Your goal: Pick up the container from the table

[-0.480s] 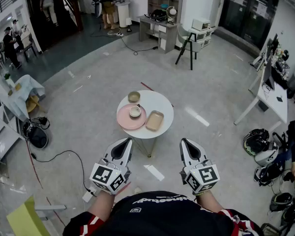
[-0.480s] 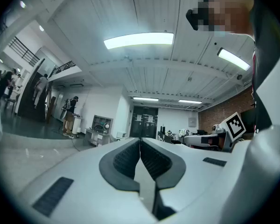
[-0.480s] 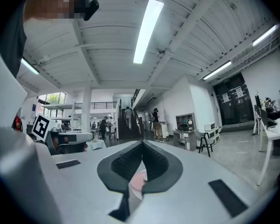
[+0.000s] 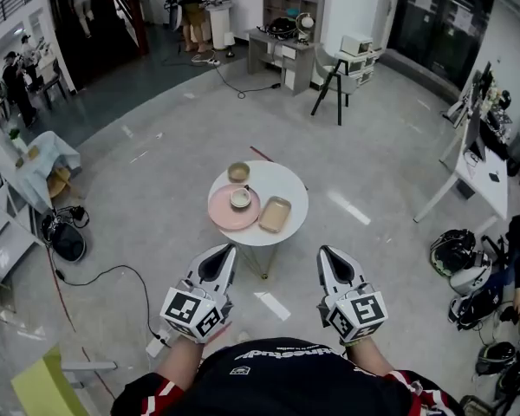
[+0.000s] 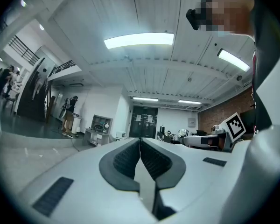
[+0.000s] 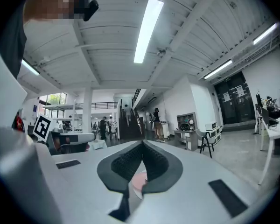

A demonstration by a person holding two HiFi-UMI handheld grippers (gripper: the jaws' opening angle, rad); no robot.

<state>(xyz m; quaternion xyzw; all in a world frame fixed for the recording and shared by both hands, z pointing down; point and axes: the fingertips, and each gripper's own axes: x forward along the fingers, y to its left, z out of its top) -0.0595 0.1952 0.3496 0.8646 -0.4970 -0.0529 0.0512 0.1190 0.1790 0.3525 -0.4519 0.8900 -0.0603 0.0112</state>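
Round white table (image 4: 288, 180): stands ahead of both sets of fingertips, well apart from them, roughly centred between the two.

Pink plate (image 4: 220, 214): on the side of the table nearer the left fingers. A small cup (image 4: 240, 198) sits on it. A separate small bowl (image 4: 237, 172) stands on the table's far side, beyond the plate.

Container (image 4: 275, 214): a shallow, tan, rectangular dish with rounded corners and a raised rim. It appears empty. It lies flat on the table just beside the plate, on the side nearer the right fingers. Nothing touches it.

Left gripper (image 4: 226, 249): in its own view the fingers (image 5: 126, 160) are pressed together along their ribbed dark pads, tips meeting, with nothing between them. It holds nothing and touches nothing.

Right gripper (image 4: 323, 250): in its own view the fingers (image 6: 129, 162) are likewise pressed together with nothing gripped. A sliver of pink shows through the gap below the pads, and I cannot tell for certain what it is.

Pose: both grippers are held level, side by side and roughly parallel, pointing towards the table. Their marker cubes sit close to the person's body, and the fingertips are short of the table edge.
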